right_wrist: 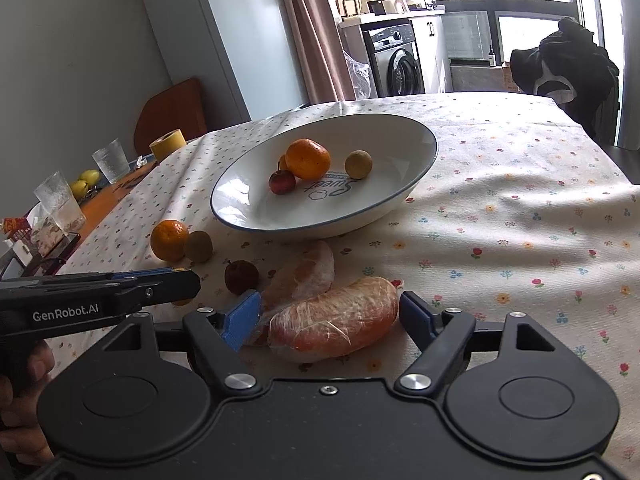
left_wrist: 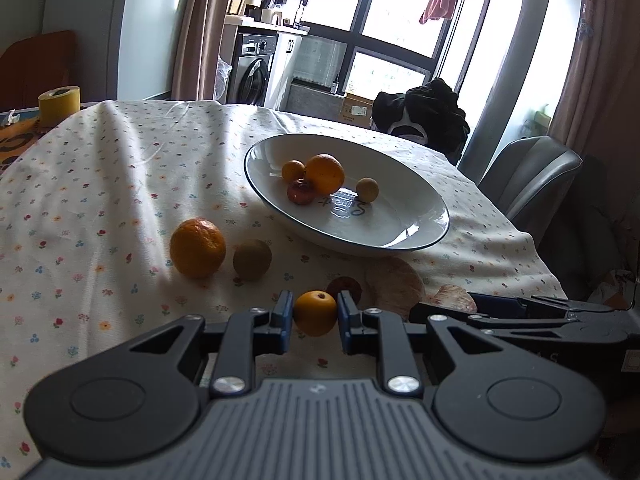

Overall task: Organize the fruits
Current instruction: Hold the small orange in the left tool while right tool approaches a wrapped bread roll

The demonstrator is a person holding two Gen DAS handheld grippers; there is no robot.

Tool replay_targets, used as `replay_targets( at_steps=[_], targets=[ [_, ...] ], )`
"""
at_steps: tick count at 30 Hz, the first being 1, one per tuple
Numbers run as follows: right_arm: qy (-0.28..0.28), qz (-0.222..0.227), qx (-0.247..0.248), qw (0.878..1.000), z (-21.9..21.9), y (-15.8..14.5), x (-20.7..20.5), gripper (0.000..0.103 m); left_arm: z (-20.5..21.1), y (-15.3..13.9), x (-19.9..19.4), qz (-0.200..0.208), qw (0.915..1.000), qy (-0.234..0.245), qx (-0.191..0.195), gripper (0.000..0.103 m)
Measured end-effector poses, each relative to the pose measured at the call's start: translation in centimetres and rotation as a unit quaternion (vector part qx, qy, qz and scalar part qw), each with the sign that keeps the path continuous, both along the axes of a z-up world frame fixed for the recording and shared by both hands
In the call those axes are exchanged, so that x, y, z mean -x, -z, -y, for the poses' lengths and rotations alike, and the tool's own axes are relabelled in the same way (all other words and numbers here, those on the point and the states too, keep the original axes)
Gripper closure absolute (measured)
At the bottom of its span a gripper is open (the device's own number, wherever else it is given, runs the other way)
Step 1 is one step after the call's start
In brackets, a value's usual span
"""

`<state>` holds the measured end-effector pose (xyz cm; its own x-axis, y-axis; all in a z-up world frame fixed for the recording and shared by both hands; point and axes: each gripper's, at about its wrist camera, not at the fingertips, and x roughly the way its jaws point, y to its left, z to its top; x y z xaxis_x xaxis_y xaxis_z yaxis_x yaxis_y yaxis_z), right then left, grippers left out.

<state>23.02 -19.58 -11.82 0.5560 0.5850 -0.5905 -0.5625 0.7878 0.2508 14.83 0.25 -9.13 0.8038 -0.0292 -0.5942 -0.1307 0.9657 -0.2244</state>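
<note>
- Left gripper [left_wrist: 315, 314]: I read its blue pads as clamped on a small orange fruit [left_wrist: 315, 312], one pad against each side. From the left wrist view I cannot tell whether the fruit is lifted or resting on the cloth.
- Right gripper [right_wrist: 328, 316]: fingers spread wide, straddling the nearer peeled citrus segment [right_wrist: 334, 318]. The left pad is close to or touching its end; the right pad stands clear. Nothing gripped.
- A second peeled segment [right_wrist: 306, 274] lies just behind the first, touching or nearly so.
- A small dark red fruit [right_wrist: 241, 276] sits on the cloth just left of the segments.
- Further left, a mandarin [right_wrist: 169, 239] and a brownish-green round fruit [right_wrist: 198, 245] rest side by side, touching or almost.
- White bowl with dark rim [right_wrist: 420, 172] stands beyond these, near the middle of the table. It holds a larger mandarin [right_wrist: 308, 159], a small red fruit [right_wrist: 282, 182], a tan round fruit [right_wrist: 358, 164] and a small orange fruit [left_wrist: 293, 170] partly hidden behind the mandarin in the right wrist view.
- Progress, in my judgement: roughly halfway. Four pieces are in the bowl; six remain outside, counting the one clamped in the left tool.
- Remaining: carry the held fruit to the bowl, then the segments, red fruit, mandarin and brownish fruit.
- Surroundings: floral tablecloth [right_wrist: 520, 220], a roll of yellow tape [right_wrist: 168, 143] and drinking glasses [right_wrist: 60, 200] at the far left edge.
</note>
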Motion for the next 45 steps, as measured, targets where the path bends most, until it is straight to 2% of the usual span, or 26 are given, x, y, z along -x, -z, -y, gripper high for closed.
replay_targets(
  at_steps=[1,3,5,7,8,10,12,14,16,23,28,34,37,45],
  targets=[
    [-0.003,0.004,0.007,1.0,-0.1,0.0,0.2,0.028,-0.1,0.0,0.0,0.001,1.0,-0.001,0.001,0.081],
    [-0.005,0.017,0.021,1.0,-0.3,-0.1,0.6,0.036,-0.2,-0.1,0.0,0.002,1.0,-0.005,0.001,0.081],
    [-0.013,0.01,0.014,1.0,0.0,-0.2,0.6,0.052,-0.2,-0.1,0.0,0.003,1.0,-0.007,0.003,0.081],
    [-0.019,0.009,0.011,1.0,0.2,-0.5,0.6,0.064,-0.2,-0.2,0.1,0.005,1.0,-0.007,0.003,0.081],
    [-0.02,0.009,0.013,1.0,0.2,-0.6,0.6,0.067,-0.2,-0.2,0.1,0.006,0.9999,-0.007,0.003,0.081],
    [-0.022,0.013,0.022,0.999,0.2,-0.6,0.7,0.066,-0.2,-0.3,0.3,0.008,0.9999,-0.007,0.003,0.081],
    [-0.027,0.013,0.022,0.999,0.4,-0.7,0.8,0.052,-0.2,-0.3,0.5,0.009,0.9999,-0.009,0.002,0.081],
    [-0.031,0.023,0.014,0.999,0.8,-1.0,1.2,0.031,-0.4,-0.3,0.6,0.009,0.9999,-0.013,0.003,0.081],
    [-0.038,0.031,0.016,0.999,0.9,-1.1,1.4,0.028,-0.6,-0.3,0.8,0.008,0.9998,-0.017,0.004,0.081],
    [-0.054,0.021,0.037,0.998,0.5,-0.4,2.2,0.028,-0.6,-0.4,1.1,0.011,0.9997,-0.02,0.004,0.081],
    [-0.061,0.031,0.051,0.996,0.5,-0.2,3.1,0.028,-0.6,-0.3,1.4,0.011,0.9997,-0.021,0.005,0.081],
    [-0.052,0.036,0.062,0.996,0.9,-0.2,3.3,0.034,-0.3,-0.3,1.7,0.013,0.9997,-0.017,0.006,0.081],
    [-0.045,0.036,0.064,0.996,1.2,-0.3,3.3,0.041,-0.3,-0.3,1.8,0.014,0.9997,-0.017,0.005,0.081],
    [-0.055,0.055,0.074,0.994,0.2,0.0,3.3,0.04,-0.5,-0.4,2.0,0.014,0.9997,-0.021,0.005,0.081]
  ],
)
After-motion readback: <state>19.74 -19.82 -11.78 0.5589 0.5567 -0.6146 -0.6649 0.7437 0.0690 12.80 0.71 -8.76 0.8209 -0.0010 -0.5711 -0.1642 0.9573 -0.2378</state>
